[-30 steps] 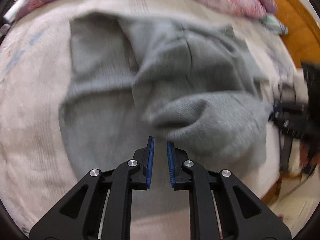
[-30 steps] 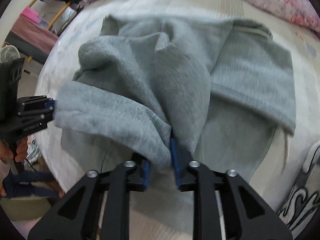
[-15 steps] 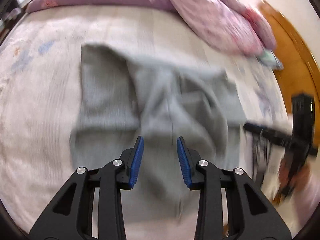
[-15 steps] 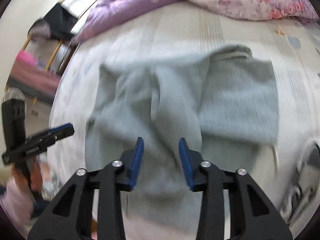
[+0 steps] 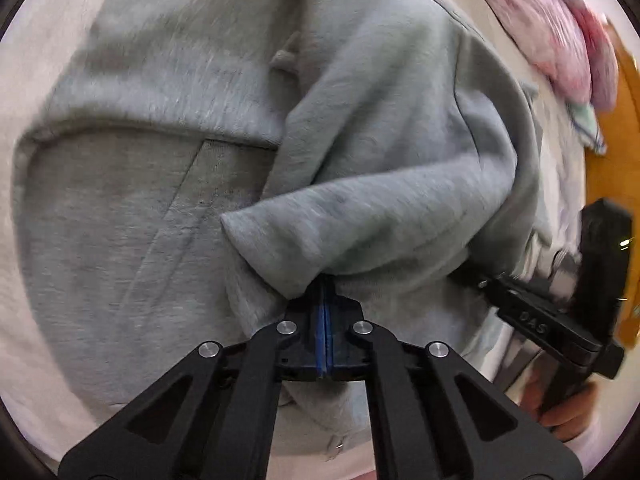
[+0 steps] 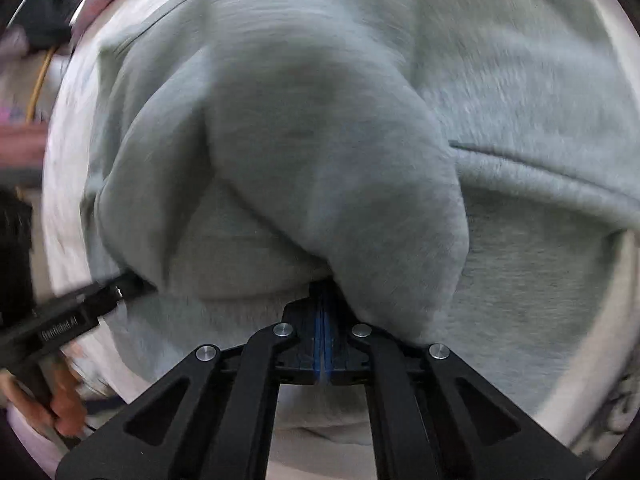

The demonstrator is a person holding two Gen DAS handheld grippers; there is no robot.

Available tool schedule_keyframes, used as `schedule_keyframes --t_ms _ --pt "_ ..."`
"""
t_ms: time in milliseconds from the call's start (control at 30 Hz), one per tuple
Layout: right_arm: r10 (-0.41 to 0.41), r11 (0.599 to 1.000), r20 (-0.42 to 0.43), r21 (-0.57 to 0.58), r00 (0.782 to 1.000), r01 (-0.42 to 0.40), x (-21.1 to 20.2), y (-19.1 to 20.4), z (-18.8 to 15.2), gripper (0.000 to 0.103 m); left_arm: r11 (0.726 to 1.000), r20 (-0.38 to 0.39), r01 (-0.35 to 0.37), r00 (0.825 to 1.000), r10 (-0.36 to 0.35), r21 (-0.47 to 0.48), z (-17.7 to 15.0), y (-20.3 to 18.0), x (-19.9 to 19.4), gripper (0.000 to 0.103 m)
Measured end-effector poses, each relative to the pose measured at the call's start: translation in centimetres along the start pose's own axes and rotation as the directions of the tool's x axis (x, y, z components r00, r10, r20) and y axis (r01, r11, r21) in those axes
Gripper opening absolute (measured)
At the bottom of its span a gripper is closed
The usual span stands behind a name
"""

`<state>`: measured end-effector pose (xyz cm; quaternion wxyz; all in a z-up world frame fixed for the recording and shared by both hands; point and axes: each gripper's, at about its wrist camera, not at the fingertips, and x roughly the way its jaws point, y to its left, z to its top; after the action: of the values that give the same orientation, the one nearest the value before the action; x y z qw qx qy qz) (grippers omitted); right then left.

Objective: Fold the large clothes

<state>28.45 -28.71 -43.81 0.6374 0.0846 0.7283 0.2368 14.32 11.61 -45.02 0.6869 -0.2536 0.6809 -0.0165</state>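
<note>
A grey fleece sweatshirt (image 5: 360, 120) lies crumpled on the cream bed sheet (image 5: 24, 60), with a pocket seam (image 5: 180, 200) showing on its flat front. My left gripper (image 5: 325, 282) points steeply down and is shut, pinching a raised fold of the grey fabric at its fingertips. In the right wrist view the sweatshirt (image 6: 320, 140) bulges up over my right gripper (image 6: 323, 290), which is shut on another fold. The fabric hides both sets of fingertips. Each gripper shows in the other's view: the right gripper (image 5: 536, 320) and the left gripper (image 6: 72, 324), both reaching under the cloth.
A pink floral quilt (image 5: 560, 28) lies at the far right of the bed, beside orange wooden boards (image 5: 624, 152). A person's hand (image 5: 568, 416) holds the right gripper's handle, and another hand (image 6: 64, 404) holds the left one's. Dark furniture (image 6: 44, 20) stands beyond the bed.
Half a second ago both grippers hung open above the sweatshirt. Both have dropped onto it and shut on folds of the grey fabric, which now fills both views.
</note>
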Motion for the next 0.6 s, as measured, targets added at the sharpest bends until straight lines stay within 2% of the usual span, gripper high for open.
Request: schedule_keyframes --t_ms 33,100,167,200,233,267,333,367,433,500,533,600 --pt "0.027 0.999 -0.009 0.017 1.0 -0.027 -0.7 -0.3 0.2 0.0 1.0 0.0 0.0 1.0 0.0 0.01 0.1 -0.2 -0.4 0.002" --pt "0.086 0.996 -0.009 0.016 0.996 -0.085 -2.4 -0.3 0.3 0.007 0.998 -0.004 -0.001 1.0 0.002 0.07 0.1 -1.2 -1.8 0.002" --pt "0.179 0.984 0.023 0.009 0.984 -0.179 -5.2 -0.6 0.1 0.007 0.993 0.002 -0.036 0.999 0.036 0.115 0.0 -2.3 -3.5 0.011" --pt "0.239 0.971 0.038 0.002 0.97 -0.239 -6.6 -0.9 0.2 0.009 0.988 0.004 -0.059 0.998 0.059 0.145 0.1 -2.8 -4.8 0.028" --pt "0.285 0.959 0.059 -0.005 0.957 -0.285 -7.9 -1.3 0.4 0.015 0.986 0.016 -0.058 0.998 0.057 0.159 0.2 -2.9 -5.8 0.047" --pt "0.296 0.955 0.08 -0.004 0.952 -0.296 -8.8 -1.7 0.7 0.028 0.985 0.049 -0.059 0.997 0.052 0.164 0.4 -3.1 -7.3 0.052" --pt "0.298 0.953 0.129 0.013 0.946 -0.302 -10.6 -3.0 2.1 0.046 0.987 0.076 -0.019 0.997 0.007 0.159 1.5 -2.8 -9.7 0.053" --pt "0.312 0.947 0.166 0.029 0.935 -0.321 -11.5 -4.1 3.7 0.047 0.99 0.09 0.006 0.996 -0.019 0.143 2.1 -2.3 -10.5 0.053" --pt "0.291 0.948 0.222 0.061 0.931 -0.311 -12.3 -5.9 6.2 0.047 0.993 0.136 0.056 0.988 -0.069 0.103 4.7 -1.3 -11.5 0.061" --pt "0.25 0.954 0.259 0.1 0.933 -0.284 -12.3 -7.1 8.2 0.047 0.999 0.167 0.042 0.985 -0.045 0.021 8.1 0.8 -11.2 0.061" --pt "0.223 0.955 0.273 0.13 0.936 -0.265 -12.1 -8.0 9.6 0.047 0.998 0.178 0.059 0.982 -0.058 -0.004 9.1 1.3 -10.7 0.061" --pt "0.215 0.952 0.29 0.152 0.933 -0.266 -10.8 -8.7 11.3 0.047 0.987 0.204 0.151 0.969 -0.138 -0.048 11.4 2.6 -10.4 0.061"
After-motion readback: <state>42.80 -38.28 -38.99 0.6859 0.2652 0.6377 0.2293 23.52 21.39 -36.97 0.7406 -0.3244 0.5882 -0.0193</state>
